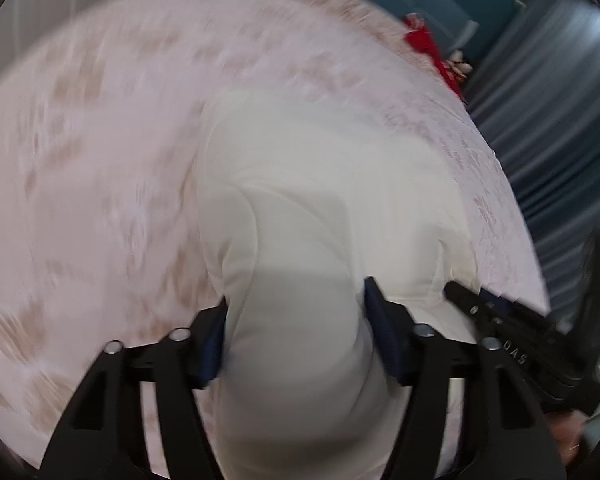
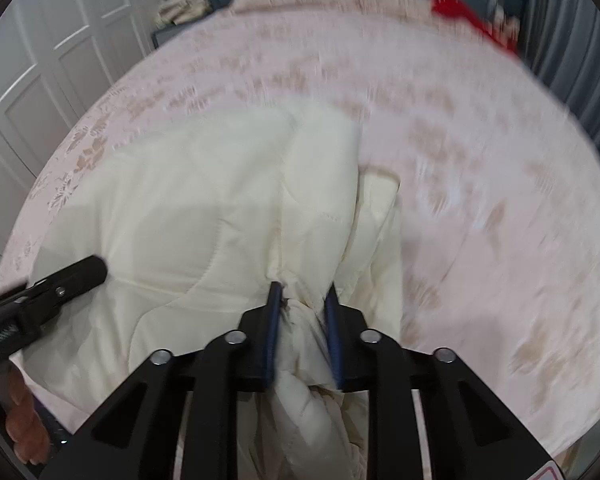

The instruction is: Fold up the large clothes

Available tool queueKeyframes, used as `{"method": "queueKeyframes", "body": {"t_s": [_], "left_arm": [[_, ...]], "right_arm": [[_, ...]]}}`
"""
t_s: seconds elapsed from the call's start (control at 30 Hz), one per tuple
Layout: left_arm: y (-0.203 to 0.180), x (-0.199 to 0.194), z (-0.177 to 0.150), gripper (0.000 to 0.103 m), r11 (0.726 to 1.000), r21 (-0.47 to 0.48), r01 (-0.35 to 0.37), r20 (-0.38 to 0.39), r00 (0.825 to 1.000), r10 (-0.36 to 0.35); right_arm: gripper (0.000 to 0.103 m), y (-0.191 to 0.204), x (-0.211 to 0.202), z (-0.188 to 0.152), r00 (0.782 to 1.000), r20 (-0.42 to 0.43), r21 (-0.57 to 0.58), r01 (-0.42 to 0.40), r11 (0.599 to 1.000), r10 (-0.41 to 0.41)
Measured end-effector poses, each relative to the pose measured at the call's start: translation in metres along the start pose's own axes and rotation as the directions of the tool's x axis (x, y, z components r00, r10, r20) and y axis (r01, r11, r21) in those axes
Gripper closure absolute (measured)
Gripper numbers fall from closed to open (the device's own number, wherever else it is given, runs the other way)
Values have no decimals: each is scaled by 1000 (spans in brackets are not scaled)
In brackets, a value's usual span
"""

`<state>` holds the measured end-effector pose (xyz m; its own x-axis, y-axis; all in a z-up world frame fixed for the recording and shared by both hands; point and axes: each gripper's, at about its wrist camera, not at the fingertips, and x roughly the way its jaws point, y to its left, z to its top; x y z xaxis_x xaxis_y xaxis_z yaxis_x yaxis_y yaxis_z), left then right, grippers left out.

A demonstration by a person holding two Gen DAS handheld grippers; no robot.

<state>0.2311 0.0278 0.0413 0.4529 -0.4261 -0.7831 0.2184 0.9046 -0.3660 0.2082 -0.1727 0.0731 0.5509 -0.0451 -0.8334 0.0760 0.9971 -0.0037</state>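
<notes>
The cream padded jacket point(image 2: 228, 216) lies on the bed point(image 2: 480, 168), at the near edge of the pink floral bedspread, and both pairs of tongs are at its nearest hem; taking the jacket as the landmark, its long axis runs away from the tongs toward the far end of the bed, where a red item point(image 2: 472, 16) sits well beyond it; the right tongs point(image 2: 300, 296) are at the jacket's right near corner, and their blue pads point(image 2: 274, 320) are pinching a gathered bunch of cream fabric that bulges out below them; the left tongs point(image 1: 296, 300) are at the jacket's left near side, half spread with a thick fold of the jacket point(image 1: 300, 208) filling the space between the pads point(image 1: 374, 304); the fabric seems to touch both pads, yet the blur leaves it unsettled whether they truly press on it, so I cannot tell whether that grip is made; seen from the right wrist, the left tongs point(image 2: 72, 276) rest on the jacket's left near part, with the holder's fingers point(image 2: 24, 424) below them; the two pairs thus stand side by side across the jacket's short axis, each about equally near its own corner; in my judgement the coming fold turns on that: with the hem held at both corners, the near edge can be carried along the long axis, away over the jacket's body; the white wardrobe doors point(image 2: 52, 52) lie off to the jacket's left, clear of that path.
</notes>
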Motion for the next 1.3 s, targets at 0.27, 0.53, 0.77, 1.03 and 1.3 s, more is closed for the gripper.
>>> {"method": "queueKeyframes", "body": {"t_s": [0.27,0.53,0.77,1.03,1.3], "left_arm": [[-22,27,-5,41,973,162,-161,31,987,158],[-27,-11,-20,35,957,119,-265,12,964,265],[-53,-32,-40,35,901,187,-392,62,920,387],[-58,-33,-56,34,882,191,-431,46,901,430],[-64,-37,-67,35,876,176,-449,43,893,449]], "right_arm": [[65,-6,29,-21,997,-48,-51,53,997,-55],[61,-24,-36,-38,1000,20,79,-16,997,15],[65,1,-23,-73,998,-67,-11,-11,1000,10],[67,-4,-31,-78,999,-39,11,6,1000,-5],[66,3,-27,-97,997,-75,-27,33,999,-35]]}}
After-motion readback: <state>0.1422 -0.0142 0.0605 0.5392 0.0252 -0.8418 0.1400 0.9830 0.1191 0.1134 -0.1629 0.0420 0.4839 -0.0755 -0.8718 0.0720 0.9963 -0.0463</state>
